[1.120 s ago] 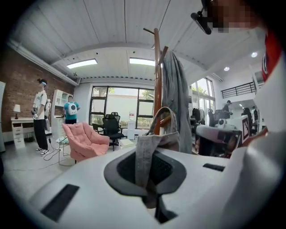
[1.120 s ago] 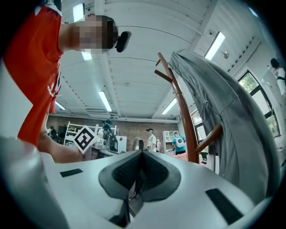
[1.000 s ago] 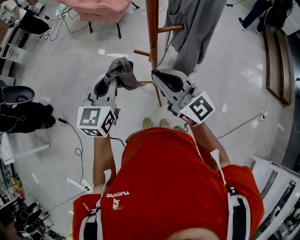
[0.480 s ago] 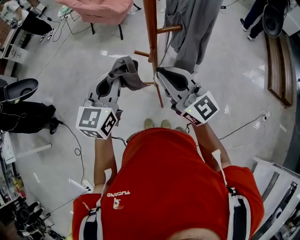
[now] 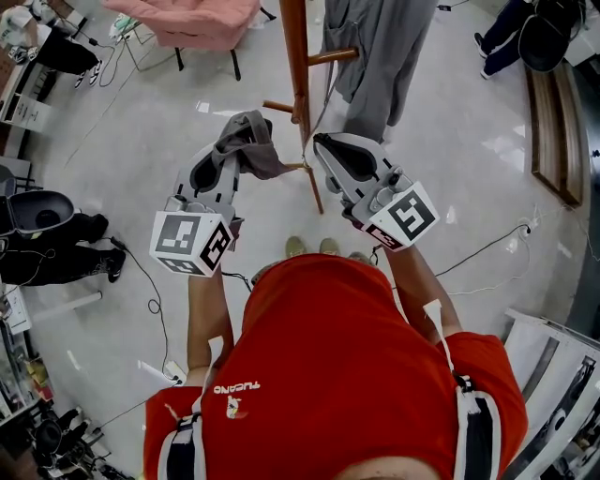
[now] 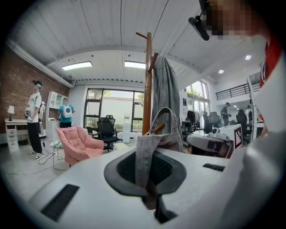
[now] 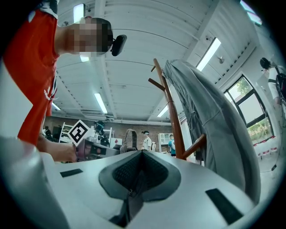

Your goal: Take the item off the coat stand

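Note:
My left gripper [image 5: 236, 159] is shut on a grey cloth item [image 5: 249, 141], a fold of it pinched between the pads [image 6: 149, 176]. The grey cloth item [image 6: 156, 138] rises from the jaws in a loop. A short wooden peg [image 6: 157, 128] shows through that loop; I cannot tell whether they touch. The wooden coat stand [image 5: 292, 56] rises just beyond both grippers, its pole [image 6: 148, 89] straight ahead. My right gripper [image 5: 323, 148] is beside the pole, jaws closed together with nothing between them [image 7: 140, 172].
A long grey coat [image 5: 380, 56] hangs on the stand's far side [image 7: 214, 116]. A pink armchair [image 5: 183, 19] stands behind to the left. Cables [image 5: 155, 281] lie on the pale floor. A wooden bench [image 5: 553, 122] is at the right. People stand far left [image 6: 34, 116].
The left gripper with the grey cloth has crept slightly up and toward the stand. The right gripper has shifted a little too. Dark shoes at the left edge have moved.

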